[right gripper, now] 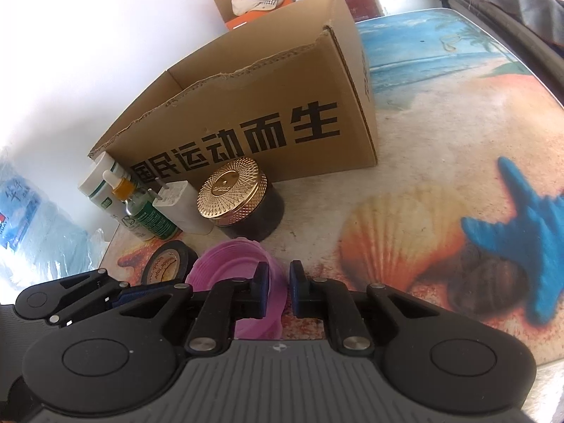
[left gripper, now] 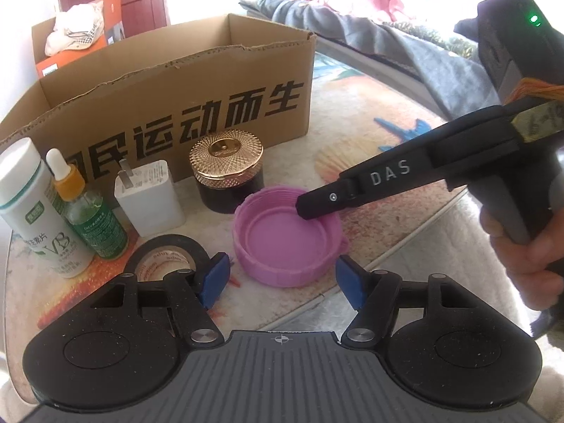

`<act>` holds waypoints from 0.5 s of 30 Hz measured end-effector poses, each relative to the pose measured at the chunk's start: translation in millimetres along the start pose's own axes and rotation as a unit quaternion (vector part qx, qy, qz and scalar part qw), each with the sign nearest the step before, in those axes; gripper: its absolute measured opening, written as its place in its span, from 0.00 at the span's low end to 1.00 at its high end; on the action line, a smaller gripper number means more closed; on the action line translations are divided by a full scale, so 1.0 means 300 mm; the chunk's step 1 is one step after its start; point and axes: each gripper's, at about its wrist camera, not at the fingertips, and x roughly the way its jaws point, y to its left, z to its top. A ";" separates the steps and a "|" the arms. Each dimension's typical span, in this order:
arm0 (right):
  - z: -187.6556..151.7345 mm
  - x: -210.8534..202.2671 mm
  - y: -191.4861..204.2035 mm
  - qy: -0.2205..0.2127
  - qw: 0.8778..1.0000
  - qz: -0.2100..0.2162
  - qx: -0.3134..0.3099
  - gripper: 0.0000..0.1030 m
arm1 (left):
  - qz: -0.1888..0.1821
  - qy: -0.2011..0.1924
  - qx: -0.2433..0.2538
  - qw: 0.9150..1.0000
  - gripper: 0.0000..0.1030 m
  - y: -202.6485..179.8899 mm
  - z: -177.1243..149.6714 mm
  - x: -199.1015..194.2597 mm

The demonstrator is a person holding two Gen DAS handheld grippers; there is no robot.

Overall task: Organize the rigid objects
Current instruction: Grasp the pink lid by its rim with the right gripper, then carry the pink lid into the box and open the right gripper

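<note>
Beach-print worktop (right gripper: 440, 162) carries a cardboard box (left gripper: 176, 81); in front stand a white bottle (left gripper: 38, 211), dropper bottle (left gripper: 88, 211), charger (left gripper: 148, 197), gold-lidded jar (left gripper: 227, 172), tape roll (left gripper: 165, 253) and pink lid (left gripper: 285, 239).

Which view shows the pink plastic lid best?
Left wrist view: the pink plastic lid shows whole, open side up. In the right wrist view the right hand-held gripper, shut on its rim, hides much of it.

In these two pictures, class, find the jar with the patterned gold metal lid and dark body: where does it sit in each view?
Left wrist view: the gold-lidded jar stands centre-left, behind the pink plastic cap.
Right wrist view: the jar stands just left of centre, again behind the pink cap.
Shared landmark: the brown cardboard box with black characters, directly behind the jar.
</note>
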 end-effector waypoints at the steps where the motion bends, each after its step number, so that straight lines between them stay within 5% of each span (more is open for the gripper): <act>1: 0.001 0.002 0.001 0.000 1.000 0.000 0.000 0.13 | 0.003 0.002 0.002 1.000 0.65 -0.001 0.002 0.007; 11: -0.003 -0.005 0.029 -0.006 1.000 -0.008 -0.017 0.14 | 0.006 -0.010 0.000 1.000 0.64 -0.021 0.010 0.015; 15: 0.015 -0.089 0.089 -0.040 0.998 -0.014 -0.039 0.14 | 0.012 -0.046 0.008 0.999 0.64 -0.031 0.035 -0.064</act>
